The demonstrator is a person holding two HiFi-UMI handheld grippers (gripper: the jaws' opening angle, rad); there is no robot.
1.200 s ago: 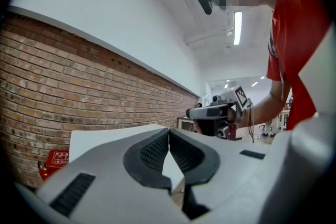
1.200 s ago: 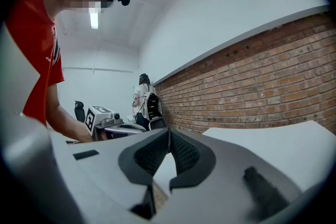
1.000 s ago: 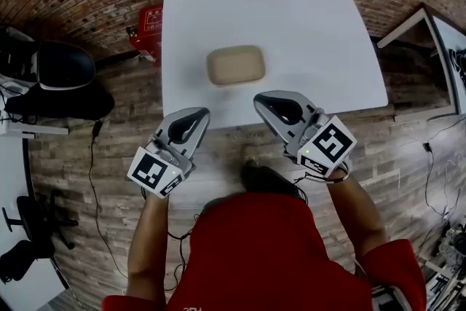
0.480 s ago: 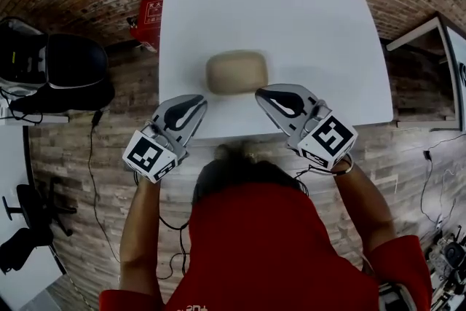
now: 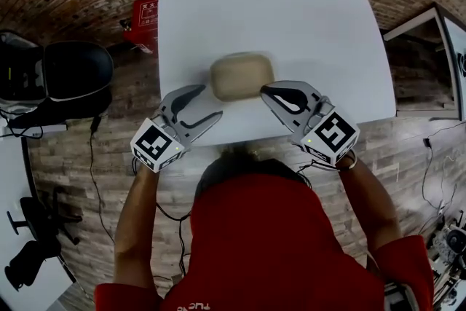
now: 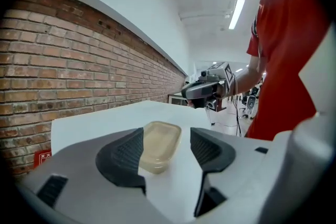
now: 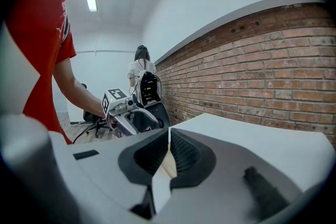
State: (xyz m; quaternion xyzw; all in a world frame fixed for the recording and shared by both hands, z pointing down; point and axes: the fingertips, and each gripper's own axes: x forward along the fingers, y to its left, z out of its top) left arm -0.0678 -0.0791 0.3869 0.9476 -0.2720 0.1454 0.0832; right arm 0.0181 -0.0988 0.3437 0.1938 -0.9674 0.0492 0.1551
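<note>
Left gripper (image 5: 206, 103): its jaws stand wide apart with nothing between the pads. In the left gripper view the box lies just ahead, closer to the left pad than the right.
Approach: I judge the gap should be centred on the box before any squeeze, with both pads level with the table.
Beige box (image 5: 240, 75): lidded and round-cornered, it lies flat near the table's front edge, between the two grippers. It looks smooth, so a hold on the side walls should seat better than one on the curved lid.
Right gripper (image 5: 268, 89): its jaws are pressed together and grip nothing. The tip sits just beside the box's right front corner; whether it touches I cannot tell. Kept there, it could stop the box sliding.
White table (image 5: 306, 4): bare surface round the box leaves room to come in low.
</note>
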